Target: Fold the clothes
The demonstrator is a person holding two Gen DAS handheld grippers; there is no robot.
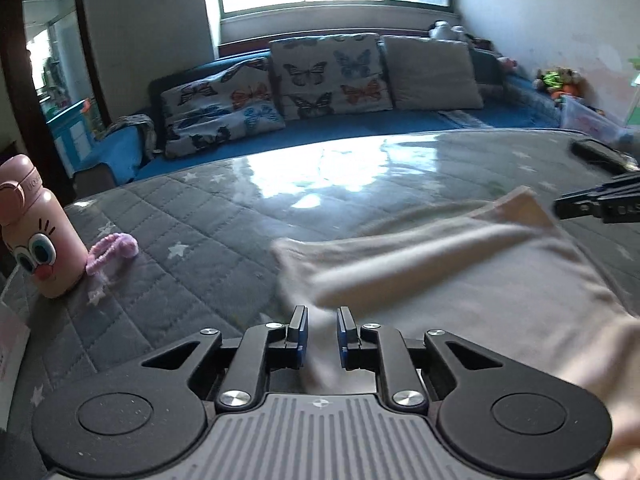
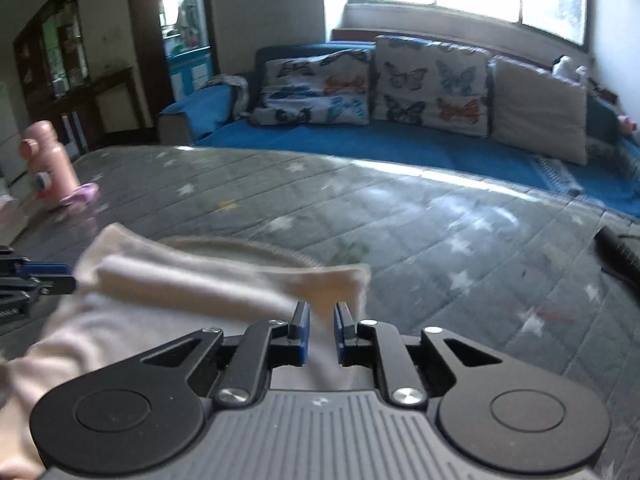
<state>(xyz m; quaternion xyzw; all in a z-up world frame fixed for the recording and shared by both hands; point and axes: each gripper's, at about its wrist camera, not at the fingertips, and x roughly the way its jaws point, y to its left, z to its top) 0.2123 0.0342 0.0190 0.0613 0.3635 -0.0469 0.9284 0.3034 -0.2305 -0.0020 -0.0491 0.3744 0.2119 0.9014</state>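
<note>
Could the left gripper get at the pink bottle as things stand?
Probably not yet: the left gripper has the cream garment between its fingers. Past that, bare mat lies toward the pink bottle.

Your left black plastic hand-held gripper [image 1: 322, 326] has a grey ribbed plate at its base, with a small crosshair mark near the front edge. On each side of the plate sits a big round black disc. Angled black link arms go forward from there, fixed with shiny silver round screws. The two short fingers carry blue pads [image 1: 303, 334] on the inner faces. Your right black plastic hand-held gripper [image 2: 321, 324] looks the same.
</note>
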